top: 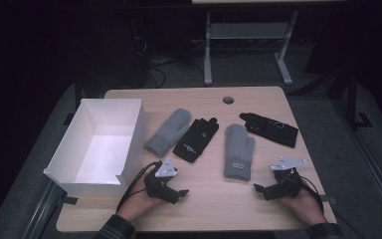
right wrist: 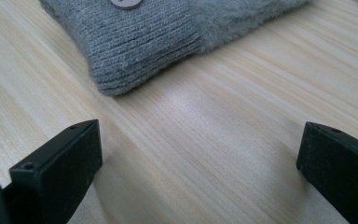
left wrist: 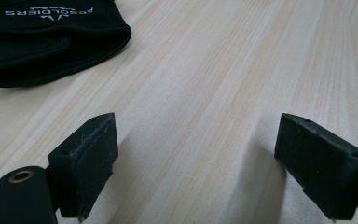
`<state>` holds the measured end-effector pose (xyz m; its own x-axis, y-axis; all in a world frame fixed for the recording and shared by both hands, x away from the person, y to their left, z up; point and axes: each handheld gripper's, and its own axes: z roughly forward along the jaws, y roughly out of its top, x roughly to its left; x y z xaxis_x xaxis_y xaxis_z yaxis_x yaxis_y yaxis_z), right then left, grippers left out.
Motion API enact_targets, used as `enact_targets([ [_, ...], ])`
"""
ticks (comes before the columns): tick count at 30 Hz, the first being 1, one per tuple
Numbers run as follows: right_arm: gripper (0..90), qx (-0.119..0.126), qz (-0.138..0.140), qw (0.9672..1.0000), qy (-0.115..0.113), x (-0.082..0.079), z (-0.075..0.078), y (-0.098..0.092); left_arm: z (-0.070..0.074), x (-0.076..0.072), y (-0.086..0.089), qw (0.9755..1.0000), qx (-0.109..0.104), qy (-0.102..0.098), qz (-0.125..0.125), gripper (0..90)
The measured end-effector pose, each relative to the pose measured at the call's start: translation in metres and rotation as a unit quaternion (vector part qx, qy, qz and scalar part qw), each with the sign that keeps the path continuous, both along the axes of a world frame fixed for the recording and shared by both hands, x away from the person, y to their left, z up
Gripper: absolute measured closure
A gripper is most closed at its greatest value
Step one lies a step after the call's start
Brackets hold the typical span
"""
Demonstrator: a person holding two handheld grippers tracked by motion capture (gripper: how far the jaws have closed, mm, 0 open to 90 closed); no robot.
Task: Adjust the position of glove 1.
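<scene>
Two grey mittens lie on the wooden table [top: 209,199]: one [top: 168,131] left of centre, the other [top: 238,151] right of centre, its ribbed cuff [right wrist: 135,39] just ahead of my right gripper. A black glove [top: 197,139] lies between them, its cuff [left wrist: 46,39] at the upper left of the left gripper view. Another black glove [top: 269,128] lies at the back right. My left gripper [top: 179,194] [left wrist: 196,163] rests near the front edge, open, with bare wood between the jaws. My right gripper [top: 259,190] [right wrist: 200,172] is open too, nothing between its jaws.
A white open box [top: 64,164] stands at the table's left side, close to my left hand. A round cable hole [top: 228,99] sits near the far edge. Beyond the table are a metal-legged bench [top: 246,32] and loose cables on the floor.
</scene>
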<state>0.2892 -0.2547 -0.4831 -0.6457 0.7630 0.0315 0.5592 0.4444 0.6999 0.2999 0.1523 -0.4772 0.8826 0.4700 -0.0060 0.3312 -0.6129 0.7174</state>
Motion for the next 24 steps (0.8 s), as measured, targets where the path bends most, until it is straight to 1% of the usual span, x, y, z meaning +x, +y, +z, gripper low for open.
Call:
enact_targets([
  [6,0.0,0.001,-0.001,1.0,0.001,-0.001,0.0,0.0,0.0,0.0,0.001,1.0,0.002,-0.001,-0.003,12.7],
  [9,1.7,-0.001,-0.001,1.0,0.003,-0.002,0.001,0.0,0.0,0.0,0.002,1.0,0.002,0.0,-0.004,12.7],
  [10,6.8,-0.002,-0.001,1.0,0.006,-0.002,0.003,0.0,0.0,0.0,0.002,1.0,0.002,0.0,-0.004,12.7],
  [11,15.1,0.001,0.001,0.9999,0.011,-0.002,0.006,-0.002,0.001,0.0,0.002,1.0,0.003,0.001,-0.006,12.7],
  [12,15.1,0.001,0.001,0.9999,0.011,-0.002,0.006,-0.002,0.001,0.0,0.002,1.0,0.003,0.001,-0.006,12.7],
  [13,18.6,0.006,0.0,0.9998,0.018,0.0,0.009,-0.003,0.001,-0.001,0.003,0.9999,0.007,0.001,-0.01,12.7],
  [14,18.6,0.006,0.0,0.9998,0.018,0.0,0.009,-0.003,0.001,-0.001,0.004,0.9999,0.007,0.001,-0.011,12.7],
  [15,23.3,0.011,-0.001,0.9998,0.019,0.0,0.01,-0.003,0.001,-0.002,0.005,0.9999,0.004,0.0,-0.013,12.7],
  [16,27.5,0.013,0.002,0.9998,0.017,0.0,0.013,-0.003,0.0,-0.002,0.005,0.9999,0.001,-0.002,-0.013,12.7],
  [17,36.4,0.02,0.007,0.9997,0.016,0.001,0.016,-0.002,0.0,-0.002,0.006,0.9999,0.002,-0.002,-0.013,12.7],
  [18,36.4,0.02,0.007,0.9997,0.016,0.001,0.016,-0.002,0.0,-0.002,0.005,0.9999,0.001,-0.002,-0.012,12.7],
  [19,46.4,0.025,0.014,0.9995,0.011,0.001,0.021,0.0,0.0,-0.002,0.006,0.9999,0.002,-0.002,-0.013,12.6],
  [20,46.4,0.025,0.014,0.9995,0.011,0.001,0.021,0.0,0.0,-0.002,0.005,0.9999,0.001,-0.002,-0.012,12.6],
  [21,49.9,0.028,0.017,0.9994,0.007,0.001,0.022,0.0,0.0,-0.003,0.005,0.9999,-0.001,-0.002,-0.012,12.7],
  [22,55.8,0.029,0.022,0.9993,0.0,0.002,0.025,0.001,0.0,-0.003,0.005,0.9999,-0.003,-0.001,-0.011,12.7],
  [23,63.5,0.031,0.023,0.9993,-0.002,0.002,0.026,0.001,0.0,-0.003,0.005,0.9999,-0.005,-0.001,-0.009,12.7],
  [24,70.1,0.042,0.03,0.9987,0.001,0.004,0.029,0.002,0.0,-0.003,0.006,0.9999,0.0,-0.002,-0.013,12.7],
])
